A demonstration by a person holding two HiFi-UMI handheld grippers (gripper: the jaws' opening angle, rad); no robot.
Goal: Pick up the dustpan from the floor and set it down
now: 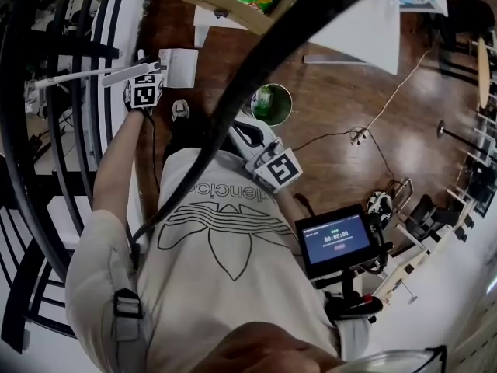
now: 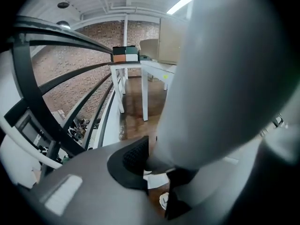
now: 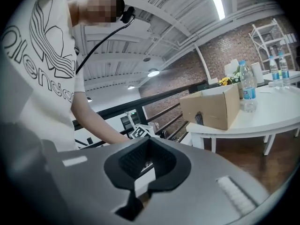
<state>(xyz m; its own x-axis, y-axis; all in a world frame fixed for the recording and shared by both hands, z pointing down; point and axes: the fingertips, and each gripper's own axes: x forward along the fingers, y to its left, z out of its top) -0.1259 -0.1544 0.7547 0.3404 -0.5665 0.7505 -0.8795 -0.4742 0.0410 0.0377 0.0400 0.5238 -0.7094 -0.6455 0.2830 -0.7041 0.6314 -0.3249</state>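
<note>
A white dustpan with a long handle [image 1: 74, 76] reaches left across the black railing. Its wider grey part sits at my left gripper [image 1: 153, 68]. In the left gripper view the dustpan's handle [image 2: 225, 78] fills the right half of the picture, and my left gripper [image 2: 157, 165] is shut on it, one black pad [image 2: 136, 156] pressed against it. A flat white rectangle [image 1: 180, 67] lies on the wooden floor just right of that gripper. My right gripper [image 1: 252, 138] hangs in front of the person's body, away from the dustpan. Seen close up, my right gripper [image 3: 140, 182] is shut with nothing in it.
Black railing bars [image 1: 46, 130] run along the left. A green bin [image 1: 272, 103] holding a bottle stands on the floor by the person's shoe [image 1: 180, 111]. A cardboard box [image 3: 211, 108] and water bottles [image 3: 247, 93] stand on a white table [image 3: 276, 116]. A thin cable [image 1: 365, 134] crosses the floor.
</note>
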